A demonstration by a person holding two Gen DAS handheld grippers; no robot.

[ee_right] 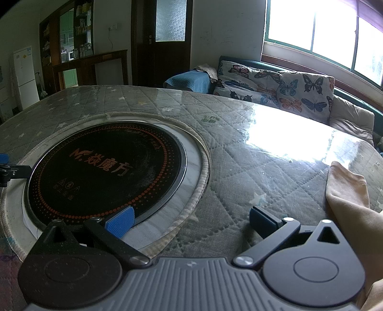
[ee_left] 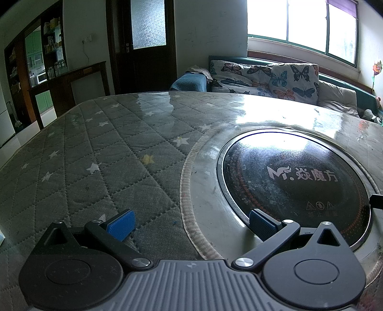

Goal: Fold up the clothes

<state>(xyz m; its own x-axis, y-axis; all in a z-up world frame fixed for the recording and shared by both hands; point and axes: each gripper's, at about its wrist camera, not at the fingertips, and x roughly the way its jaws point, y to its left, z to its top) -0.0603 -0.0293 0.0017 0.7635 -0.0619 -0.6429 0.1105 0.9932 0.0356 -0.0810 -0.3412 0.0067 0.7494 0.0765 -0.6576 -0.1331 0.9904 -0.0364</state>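
Grey quilted star-print table cover (ee_right: 239,167) fills both views; beige cloth garment (ee_right: 349,191) lies at 3 o'clock, long axis toward 12; round black hob (ee_right: 105,169) reads "焱魔方"; left gripper (ee_left: 191,222) and right gripper (ee_right: 191,220) gape, empty.

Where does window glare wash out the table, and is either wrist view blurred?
Left wrist view: glare from the window whitens the table at its far right and the top of the cooktop; the image is sharp and fisheye-curved. Right wrist view: a blown-out patch on the far right of the table, above the cloth; the cooktop stays readable and the image is sharp.
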